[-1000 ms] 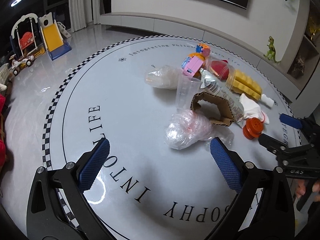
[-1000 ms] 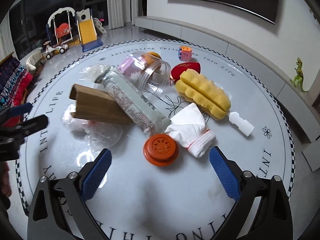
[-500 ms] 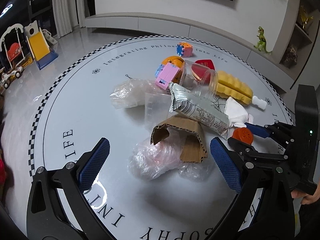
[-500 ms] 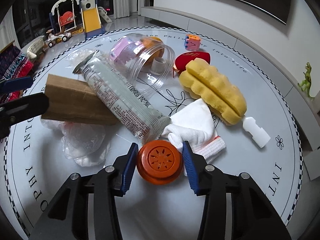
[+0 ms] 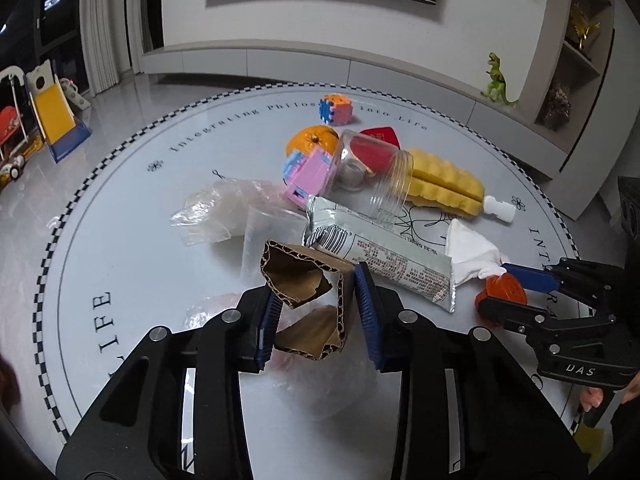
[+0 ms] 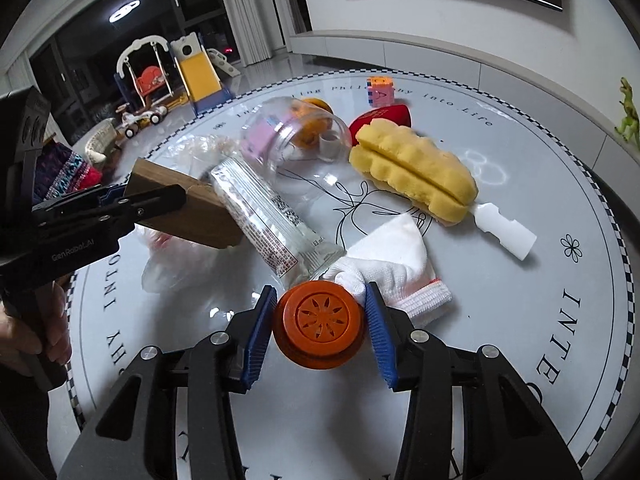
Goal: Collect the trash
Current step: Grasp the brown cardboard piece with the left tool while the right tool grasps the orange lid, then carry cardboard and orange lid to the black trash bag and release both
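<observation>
Left gripper [image 5: 316,312] now around cardboard [image 5: 308,280].

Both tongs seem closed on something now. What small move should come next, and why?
Probably lift both straight up a little. The left tongs pinch the cardboard piece, on which the snack wrapper leans; the right tongs clamp the orange lid, touching the white cloth.

Worktop [image 5: 120,240]: round, white, checkered rim, lettering.
Toys on it: orange [image 5: 312,140], puzzle cube [image 5: 335,109], pink block [image 5: 310,176], yellow sponge [image 5: 444,186].
Floor: slide [image 6: 198,76], swing [image 6: 146,72].
Ledge: green dinosaur [image 5: 496,80].
</observation>
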